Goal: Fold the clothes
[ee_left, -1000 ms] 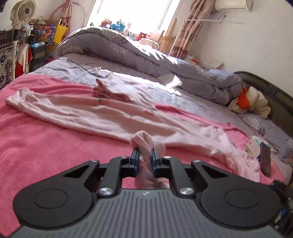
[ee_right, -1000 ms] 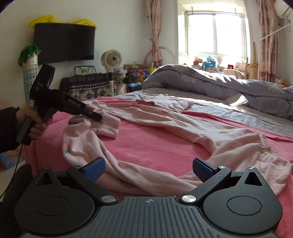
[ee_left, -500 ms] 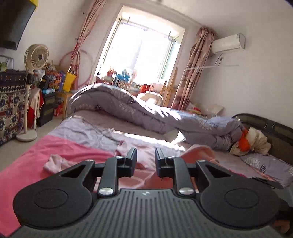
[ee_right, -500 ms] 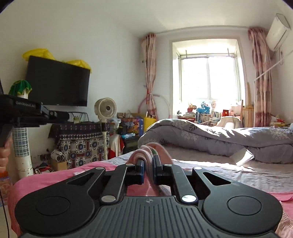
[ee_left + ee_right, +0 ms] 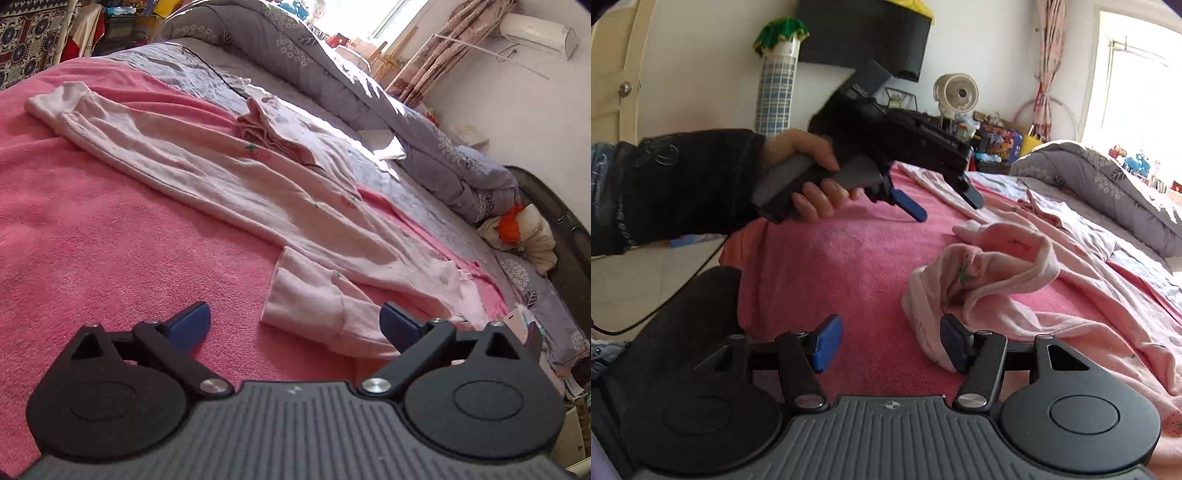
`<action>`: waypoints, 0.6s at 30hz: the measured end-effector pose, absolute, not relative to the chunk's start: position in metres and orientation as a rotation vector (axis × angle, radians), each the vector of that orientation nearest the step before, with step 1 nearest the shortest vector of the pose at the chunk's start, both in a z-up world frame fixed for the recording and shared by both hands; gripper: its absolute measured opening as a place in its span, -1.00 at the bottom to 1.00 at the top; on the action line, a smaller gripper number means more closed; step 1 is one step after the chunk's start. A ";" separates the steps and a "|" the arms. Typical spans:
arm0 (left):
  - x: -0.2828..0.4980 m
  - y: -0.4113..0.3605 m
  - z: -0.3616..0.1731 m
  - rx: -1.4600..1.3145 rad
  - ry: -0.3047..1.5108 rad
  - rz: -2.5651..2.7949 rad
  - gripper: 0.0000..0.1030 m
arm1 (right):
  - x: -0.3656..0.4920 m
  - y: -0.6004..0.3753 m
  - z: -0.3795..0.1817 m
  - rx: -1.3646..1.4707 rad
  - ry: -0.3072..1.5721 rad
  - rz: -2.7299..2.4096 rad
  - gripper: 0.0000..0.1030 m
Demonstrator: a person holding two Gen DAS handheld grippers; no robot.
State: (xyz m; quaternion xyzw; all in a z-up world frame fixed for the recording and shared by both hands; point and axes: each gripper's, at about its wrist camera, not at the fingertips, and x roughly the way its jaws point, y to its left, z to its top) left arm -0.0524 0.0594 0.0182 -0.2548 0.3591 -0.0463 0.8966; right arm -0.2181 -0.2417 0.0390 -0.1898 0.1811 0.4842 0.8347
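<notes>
No legible brand or label. There is pale lettering on the body of the left claw (image 5: 942, 210) in the right wrist view, too blurred to read.

Pink pyjama garment (image 5: 229, 173) lies stretched along the pink blanket (image 5: 92, 229) on the bed, running from 10 o'clock to 4 o'clock in the left wrist view. One cuffed end (image 5: 310, 306) lies flat just ahead of the left claw (image 5: 295, 319), toward 1 o'clock, touching neither blue pad (image 5: 190, 321).

Left claw: spread wide, nothing between the jaws. Jaws have just been opening. A second ago they were pinching a bunch of the pink fabric; that cuff is now released onto the blanket.

Right claw (image 5: 890, 345): partly spread, jaws have just been opening after a pinch on the fabric half a second ago. A crumpled end of the garment (image 5: 979, 273) sits at 1 o'clock from it, resting against the right-hand pad (image 5: 951, 341); the left-hand pad stands clear, so no grip.

Left hand (image 5: 812, 173), dark sleeve (image 5: 683, 184), holds its claw above the blanket at 11 o'clock in the right wrist view.

Grey duvet (image 5: 332, 74) is heaped along the far side of the bed.
</notes>
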 end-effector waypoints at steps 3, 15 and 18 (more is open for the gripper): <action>-0.040 0.032 0.014 -0.371 0.711 -0.027 0.88 | -0.214 -0.271 0.050 -0.344 0.351 0.915 0.44; -0.122 0.107 0.102 -0.370 0.314 0.323 -0.89 | -0.110 -0.375 0.066 -0.146 0.285 0.392 0.97; -0.160 0.150 0.128 -0.372 0.224 0.499 -0.90 | -0.074 -0.374 0.069 -0.077 0.284 0.417 1.00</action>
